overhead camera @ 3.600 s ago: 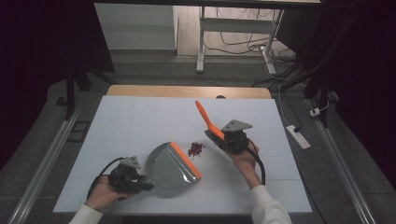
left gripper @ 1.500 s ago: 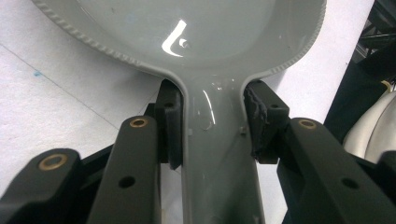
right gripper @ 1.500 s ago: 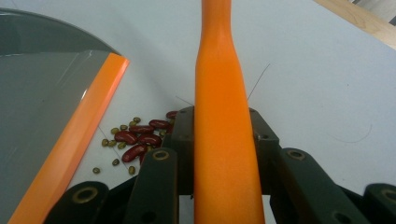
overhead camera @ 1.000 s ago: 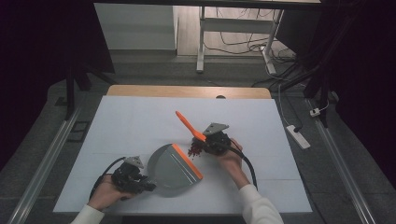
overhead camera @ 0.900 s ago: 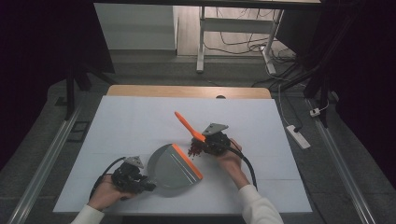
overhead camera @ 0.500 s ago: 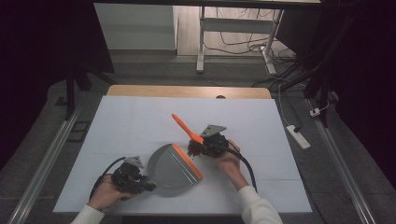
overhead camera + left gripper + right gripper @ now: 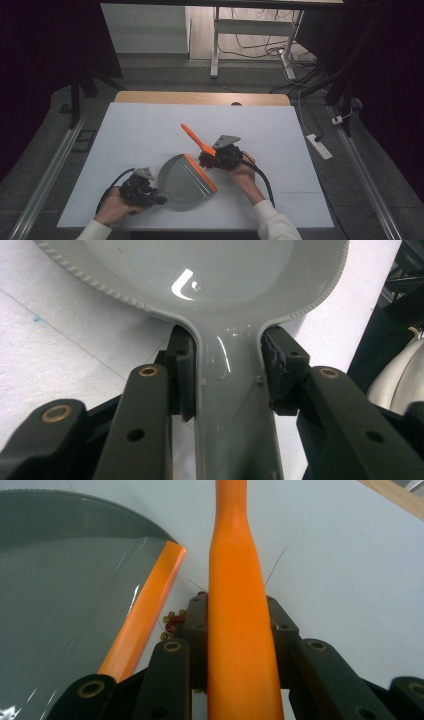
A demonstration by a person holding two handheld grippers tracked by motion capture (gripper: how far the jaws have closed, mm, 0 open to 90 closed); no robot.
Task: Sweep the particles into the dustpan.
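A grey dustpan (image 7: 184, 179) with an orange lip (image 7: 200, 172) lies on the white table (image 7: 150, 130). My left gripper (image 7: 155, 197) is shut on the dustpan's grey handle (image 7: 230, 405) at the near left. My right gripper (image 7: 216, 159) is shut on an orange brush handle (image 7: 196, 139) that slants up and to the left. In the right gripper view the handle (image 7: 237, 630) runs between the jaws, and small red and yellow bits (image 7: 172, 622) lie beside the orange lip (image 7: 145, 615). A dark red heap of bits (image 7: 206, 160) sits right at the lip.
A wooden strip (image 7: 200, 98) runs along the table's far edge. A white power strip (image 7: 318, 145) lies on the floor to the right. Metal rails (image 7: 50, 170) flank the table. Desk legs and cables (image 7: 260, 45) stand beyond it.
My right gripper has carried the brush leftwards and nearer, pushing the red bits up against the dustpan's orange lip. The left gripper and the dustpan have hardly moved.
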